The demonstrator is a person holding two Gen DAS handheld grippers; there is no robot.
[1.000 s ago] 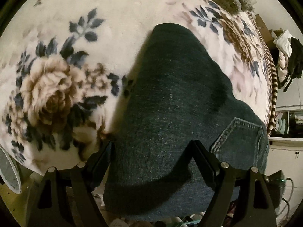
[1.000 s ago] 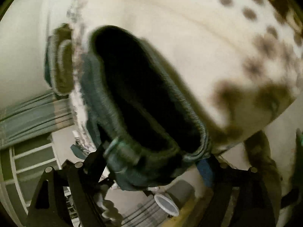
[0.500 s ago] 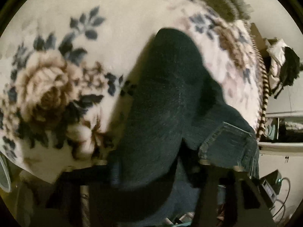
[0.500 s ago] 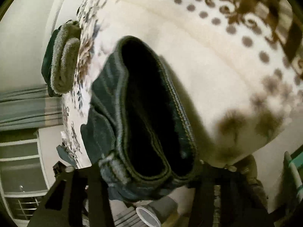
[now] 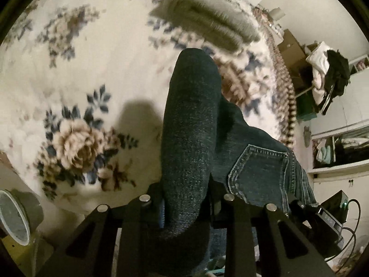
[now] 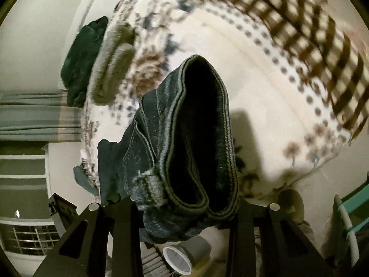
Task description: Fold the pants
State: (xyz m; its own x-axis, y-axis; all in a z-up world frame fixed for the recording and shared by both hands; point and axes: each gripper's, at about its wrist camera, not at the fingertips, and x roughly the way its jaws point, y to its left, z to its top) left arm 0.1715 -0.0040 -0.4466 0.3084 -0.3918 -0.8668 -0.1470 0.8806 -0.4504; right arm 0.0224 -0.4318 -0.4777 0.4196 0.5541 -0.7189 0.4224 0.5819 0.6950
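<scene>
Dark blue jeans lie on a floral blanket that covers a bed, with a back pocket facing up. My left gripper has a thick fold of the denim pinched between its fingers, its jaws still closing, and that fold is raised off the blanket. In the right wrist view the stitched edge of the jeans gapes open like a tube. My right gripper squeezes this bunched end between its closing jaws and holds it above the blanket.
A folded olive-grey towel lies at the far side of the bed, with a dark green cloth beside it. A white-rimmed cup stands below the bed edge. A black box with cables and piled clothes are on the right.
Both grippers went from wide open around the jeans to closed on them. Both rose, pulling the denim up into folds, and the bed now looks farther away.
</scene>
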